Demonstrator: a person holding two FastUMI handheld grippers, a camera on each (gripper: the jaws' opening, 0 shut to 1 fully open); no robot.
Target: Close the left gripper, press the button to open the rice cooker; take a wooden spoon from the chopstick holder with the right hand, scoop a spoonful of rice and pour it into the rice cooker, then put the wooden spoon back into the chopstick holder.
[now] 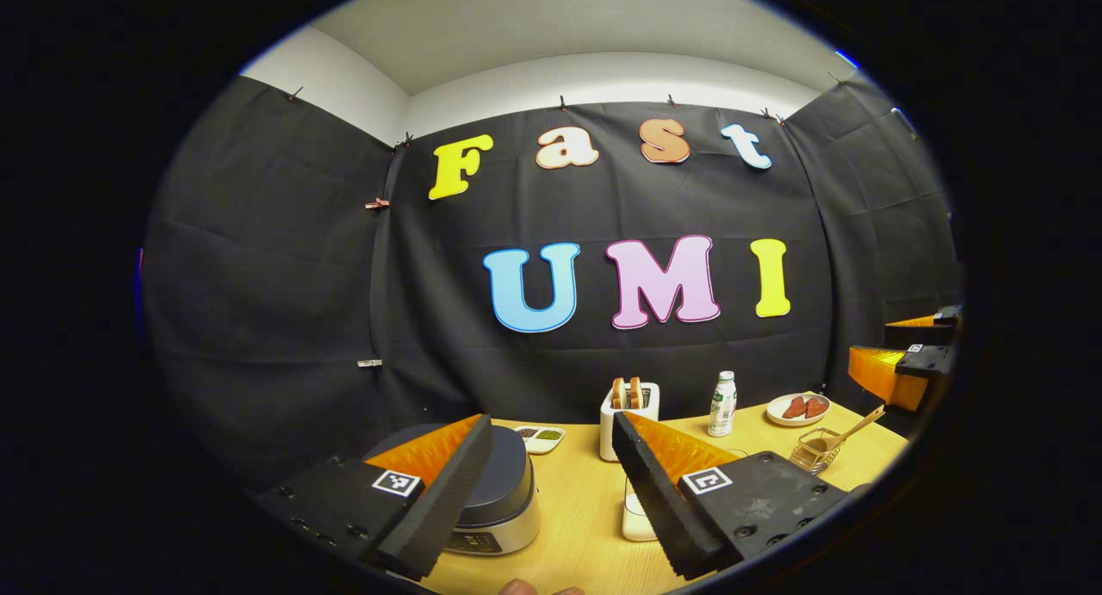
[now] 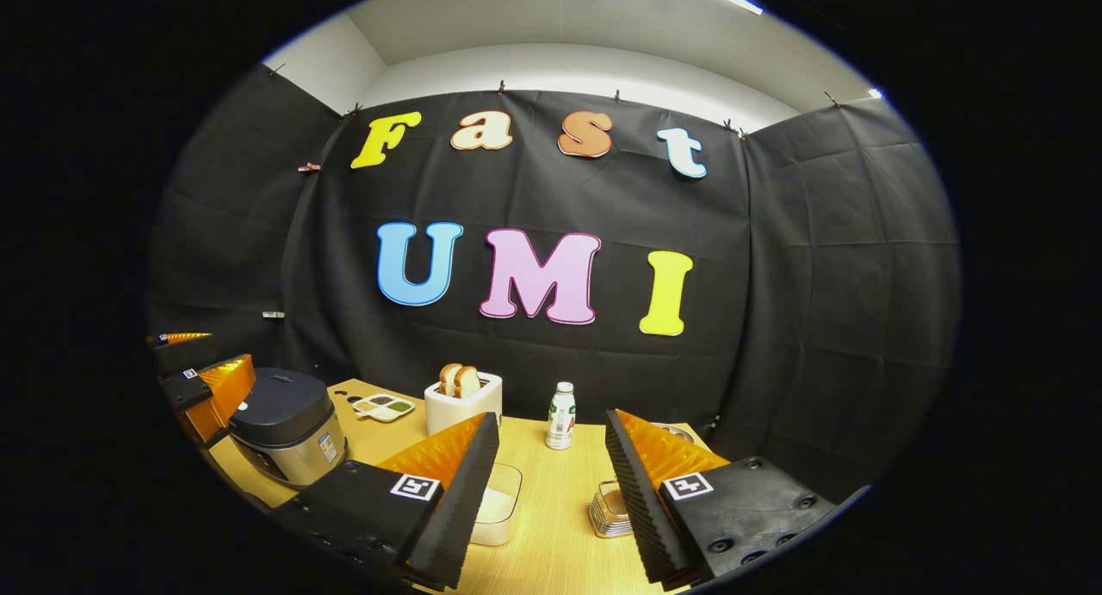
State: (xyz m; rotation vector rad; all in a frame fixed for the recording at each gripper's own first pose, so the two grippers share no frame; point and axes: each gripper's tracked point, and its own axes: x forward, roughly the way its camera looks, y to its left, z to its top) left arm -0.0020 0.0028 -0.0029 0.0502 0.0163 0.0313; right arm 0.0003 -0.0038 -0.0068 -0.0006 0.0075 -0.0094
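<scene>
The rice cooker (image 1: 504,487) (image 2: 288,423) stands at the table's left with its dark lid down. My left gripper (image 1: 553,423) (image 2: 211,358) is open and hovers just in front of the cooker, holding nothing. A wooden spoon (image 1: 859,425) leans in the chopstick holder (image 1: 816,450) (image 2: 607,511) on the right. A clear container of rice (image 1: 635,517) (image 2: 498,500) sits in the middle, partly hidden by fingers. My right gripper (image 2: 551,418) (image 1: 874,341) is open and empty, held above the table near the rice container and the holder.
A white toaster (image 1: 628,414) (image 2: 463,401) with bread slices, a small bottle (image 1: 723,403) (image 2: 561,416) and a divided dish (image 1: 541,438) (image 2: 383,405) stand along the back. A plate (image 1: 798,408) of red pieces sits at the back right. The wooden table (image 1: 577,500) carries it all.
</scene>
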